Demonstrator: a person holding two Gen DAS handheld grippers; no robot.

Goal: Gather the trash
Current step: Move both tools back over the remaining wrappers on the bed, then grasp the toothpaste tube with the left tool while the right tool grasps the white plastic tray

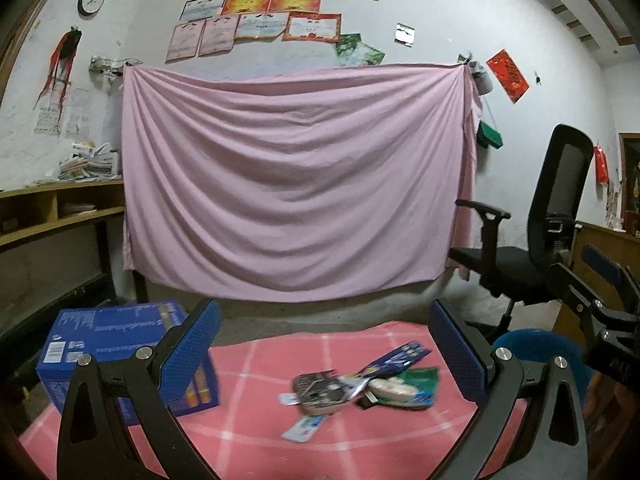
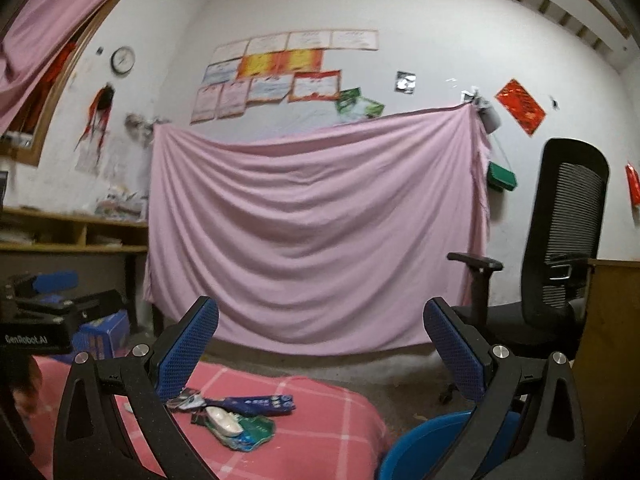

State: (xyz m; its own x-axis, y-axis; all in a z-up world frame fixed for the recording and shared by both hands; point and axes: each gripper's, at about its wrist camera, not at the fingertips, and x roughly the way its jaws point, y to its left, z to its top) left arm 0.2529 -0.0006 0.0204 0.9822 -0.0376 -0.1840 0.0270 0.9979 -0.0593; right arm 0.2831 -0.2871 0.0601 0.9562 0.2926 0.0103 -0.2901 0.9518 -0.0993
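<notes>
White-walled room, pink sheet (image 1: pixel 296 184) hung across the back wall, certificates (image 1: pixel 276 12) and a clock (image 1: pixel 91 0) above it, black office chair (image 1: pixel 552 216) off to the right. Work surface is a desk covered in a pink checked cloth (image 1: pixel 360 432). Left tongs (image 1: pixel 324 352) spread wide, nothing between the blue pads, held above the cloth. Trash pile (image 1: pixel 352 388) sits on the cloth just ahead of the left tongs, roughly centred between its fingers, slightly toward the right finger: a dark wrapper (image 1: pixel 320 392), a blue printed wrapper (image 1: pixel 396 356), a green packet (image 1: pixel 416 392) with a white piece lying on it, plus a small pale wrapper (image 1: pixel 302 430) nearer the tongs. Frame is motion-blurred, so the print is unreadable. Blue cardboard box (image 1: pixel 112 344) stands on the desk's left edge, partly behind the left finger. Right tongs (image 2: pixel 320 352) also spread wide and empty, held higher; from the right wrist view the same trash pile (image 2: pixel 236 420) lies below and toward its left finger, not between the pads. Blue round bin (image 2: pixel 432 444) is low, under the right finger of the right tongs, beside the desk's right edge. Each pair of tongs shows at the edge of the other's view, well apart.
</notes>
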